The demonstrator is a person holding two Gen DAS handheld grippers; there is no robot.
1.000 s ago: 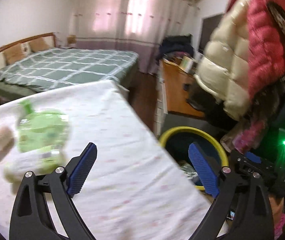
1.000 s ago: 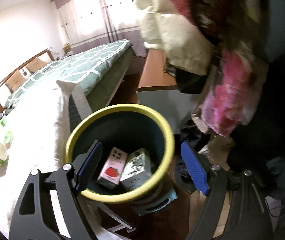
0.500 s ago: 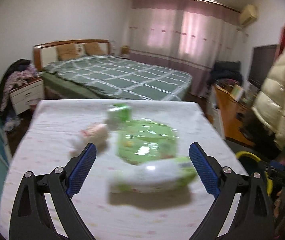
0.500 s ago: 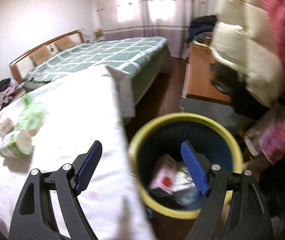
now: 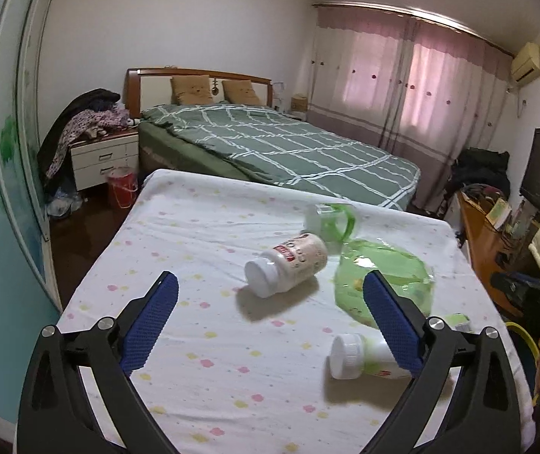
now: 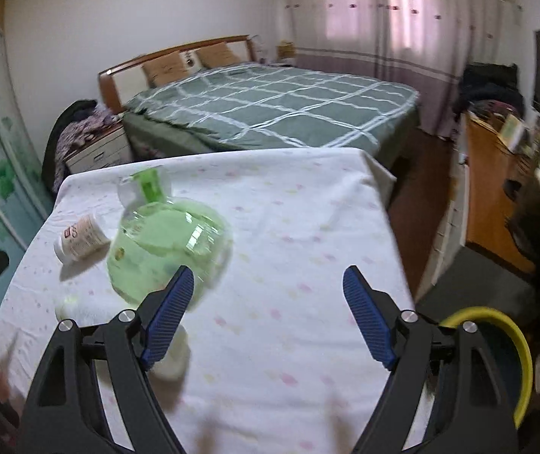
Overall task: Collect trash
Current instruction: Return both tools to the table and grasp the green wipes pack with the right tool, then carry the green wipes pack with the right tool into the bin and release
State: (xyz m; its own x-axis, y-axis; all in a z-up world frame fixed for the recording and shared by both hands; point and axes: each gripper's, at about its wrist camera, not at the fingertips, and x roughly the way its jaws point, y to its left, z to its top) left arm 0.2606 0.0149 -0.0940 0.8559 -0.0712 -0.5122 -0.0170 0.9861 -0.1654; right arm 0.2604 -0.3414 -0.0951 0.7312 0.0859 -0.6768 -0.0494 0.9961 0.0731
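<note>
Spread before me, the dotted white sheet carries three pieces of trash: one white pill bottle, one big green jug and one green-labelled bottle. My left gripper has just widened, empty; my right gripper gapes empty beside one yellow-rimmed bin.

Wide bare stretch of bench cloth under and left of the left tool, open-jawed, nothing between its blue pads. Ahead, a white bottle on its side; to the right, a green jug and a small white-capped bottle just beside the right pad. Under the right tool, jaws apart and empty, clear cloth to the bench's right edge; yellow-rimmed bin just off that edge.
</note>
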